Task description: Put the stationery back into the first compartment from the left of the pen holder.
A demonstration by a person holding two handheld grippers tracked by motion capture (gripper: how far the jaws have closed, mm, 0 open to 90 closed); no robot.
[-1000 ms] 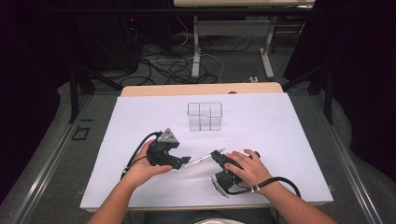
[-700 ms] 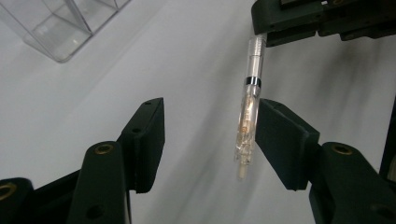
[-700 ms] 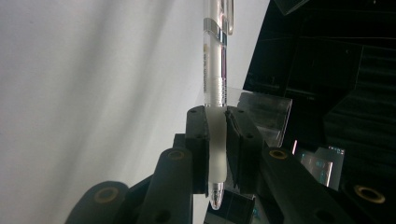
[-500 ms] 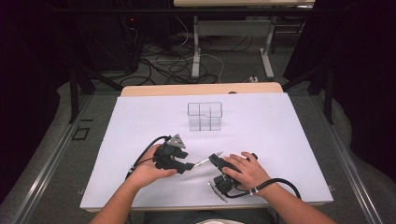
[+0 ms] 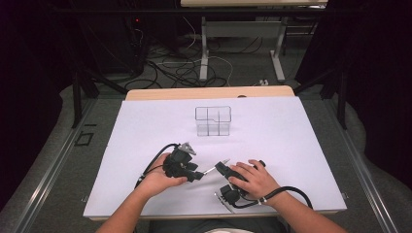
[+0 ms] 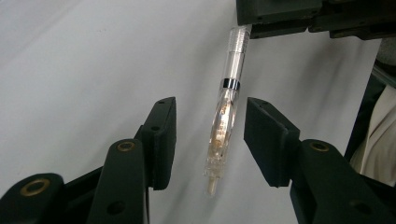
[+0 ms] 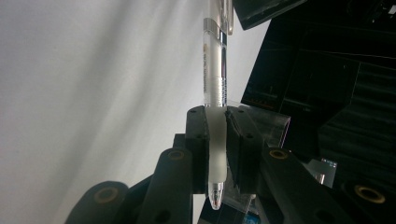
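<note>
Right gripper [image 7: 217,144]: clamped on the pen [image 7: 215,84] near its tip, held above the sheet [image 5: 291,141].
Left gripper [image 6: 210,135]: jaws apart and just been closing, pen barrel between the pads [image 6: 266,135], no contact yet.
Pen: spanned the gap between both grippers, near the table's front edge.
Progress: pen lifted and offered; second grip judged unfinished, handover or pull-apart left to do.
Organizer [image 5: 213,121]: clear, divided, well apart behind the hands; compartments looked empty.

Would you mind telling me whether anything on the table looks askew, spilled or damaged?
Nothing stands out. The clear pen looks intact, clamped in the right gripper, and the clear organiser stands upright on the white table.
</note>
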